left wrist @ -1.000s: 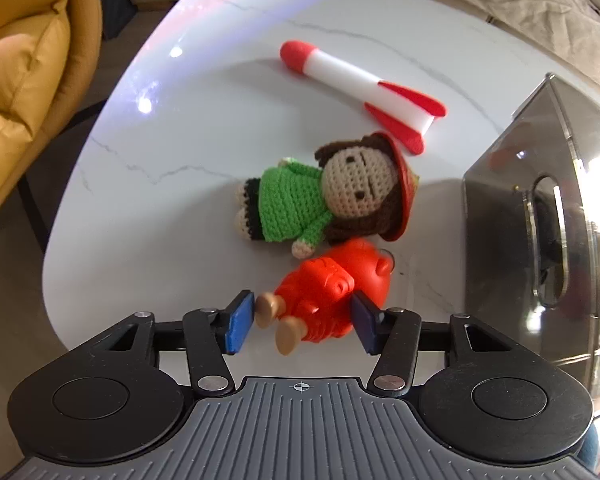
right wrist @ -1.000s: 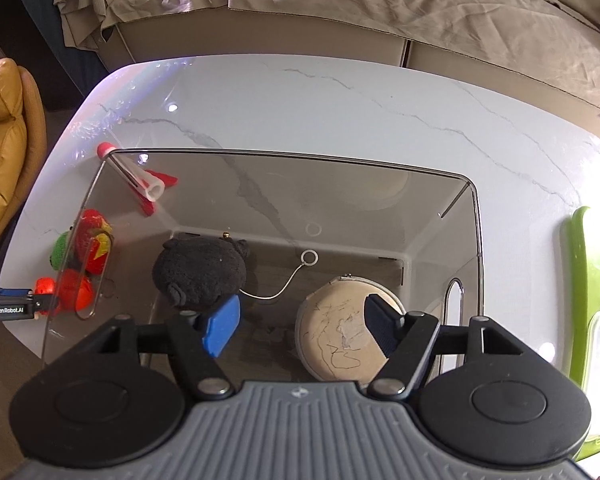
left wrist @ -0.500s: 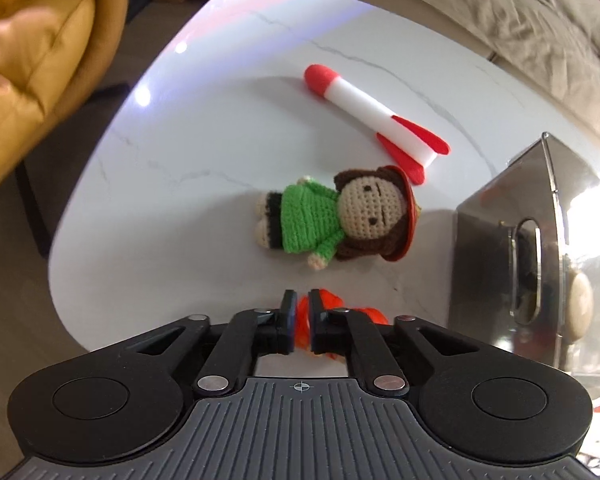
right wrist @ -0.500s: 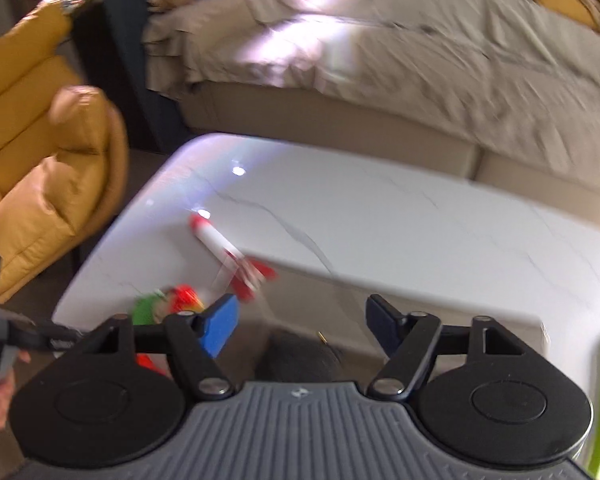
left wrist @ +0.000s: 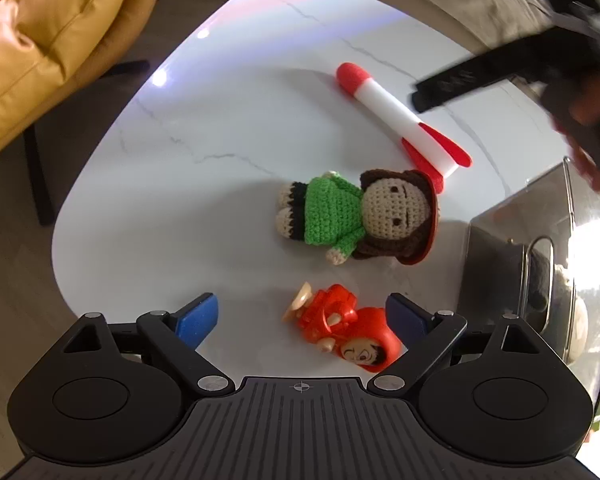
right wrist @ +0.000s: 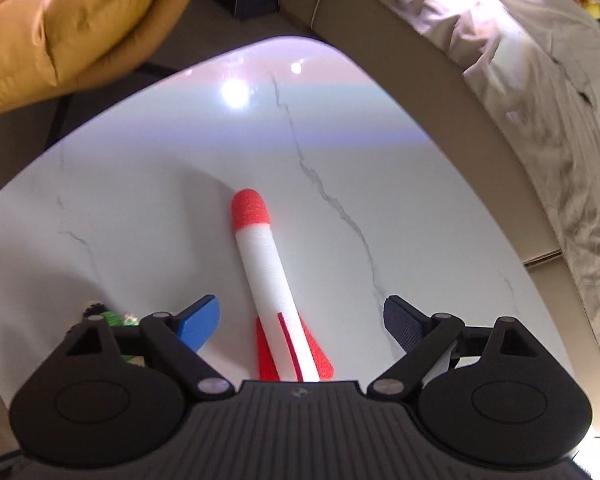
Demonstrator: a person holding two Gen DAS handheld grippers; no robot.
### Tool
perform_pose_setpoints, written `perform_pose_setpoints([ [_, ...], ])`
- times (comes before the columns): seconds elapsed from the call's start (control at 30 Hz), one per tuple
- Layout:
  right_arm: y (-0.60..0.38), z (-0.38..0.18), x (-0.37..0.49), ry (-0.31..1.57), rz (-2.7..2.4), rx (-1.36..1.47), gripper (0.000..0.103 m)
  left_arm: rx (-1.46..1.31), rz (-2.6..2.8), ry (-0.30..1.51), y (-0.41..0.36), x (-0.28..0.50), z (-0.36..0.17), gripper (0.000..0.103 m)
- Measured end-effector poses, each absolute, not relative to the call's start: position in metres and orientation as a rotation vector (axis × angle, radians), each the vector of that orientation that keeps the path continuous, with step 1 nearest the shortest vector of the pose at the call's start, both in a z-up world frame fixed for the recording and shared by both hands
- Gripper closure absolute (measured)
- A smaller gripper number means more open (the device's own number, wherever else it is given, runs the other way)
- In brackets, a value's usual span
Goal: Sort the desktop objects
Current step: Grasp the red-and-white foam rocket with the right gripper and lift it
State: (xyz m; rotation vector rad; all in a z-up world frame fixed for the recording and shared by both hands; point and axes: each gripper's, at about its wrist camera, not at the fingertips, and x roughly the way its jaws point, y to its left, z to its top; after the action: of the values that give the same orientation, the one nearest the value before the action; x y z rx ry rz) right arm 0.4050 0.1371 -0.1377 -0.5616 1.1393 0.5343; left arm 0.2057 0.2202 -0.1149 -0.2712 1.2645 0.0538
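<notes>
**Both sets of fingers spread wide, nothing grabbed**

Fingers on the left gripper (left wrist: 302, 318) are spread wide and empty, with the red figure (left wrist: 342, 330) lying on the table (left wrist: 180, 200) between them, crowding the right-hand pad. Right gripper (right wrist: 302, 320) is the same: spread wide, holding nothing, with the rocket (right wrist: 274, 280) lying between the pads, fins toward the camera and nose pointing to about 11 o'clock.

In the left view, the doll (left wrist: 360, 216) sits at 12 o'clock from the figure, the rocket past it at roughly 1 o'clock, and the clear bin (left wrist: 540, 280) at 3 o'clock. The bin looks like where this stuff goes, but that's my guess.

What could go wrong:
- The figure is off-centre, so closing on it might catch one edge and spin or squirt it out. It looks like smooth hard plastic.
- The rocket looks like foam. Pinching the fins instead of the body would probably make it flop or slip.
- The doll's hat is touching or just beside the fins, so dragging the rocket could shove it.

Labels: can't read any writing in either view.
</notes>
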Motion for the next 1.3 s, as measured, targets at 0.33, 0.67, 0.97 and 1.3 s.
perform_pose_setpoints([
  [0.33, 0.149, -0.184, 0.437, 1.323, 0.601, -0.453, 0.027, -0.259, 0.045, 1.256, 0.224, 0.205, -0.122, 0.004],
  [0.67, 0.143, -0.205, 0.439, 1.34, 0.587, -0.398, 0.07, -0.284, 0.026, 1.308, 0.225, 0.207, -0.139, 0.003],
  [0.97, 0.074, -0.084, 0.401, 1.11, 0.613, -0.196, 0.072, -0.282, 0.019, 1.268, 0.225, 0.201, -0.117, 0.001],
  [1.3, -0.073, -0.009, 0.289, 1.128, 0.485, -0.222, 0.071, -0.366, -0.086, 1.373, 0.212, 0.199, -0.128, 0.0],
])
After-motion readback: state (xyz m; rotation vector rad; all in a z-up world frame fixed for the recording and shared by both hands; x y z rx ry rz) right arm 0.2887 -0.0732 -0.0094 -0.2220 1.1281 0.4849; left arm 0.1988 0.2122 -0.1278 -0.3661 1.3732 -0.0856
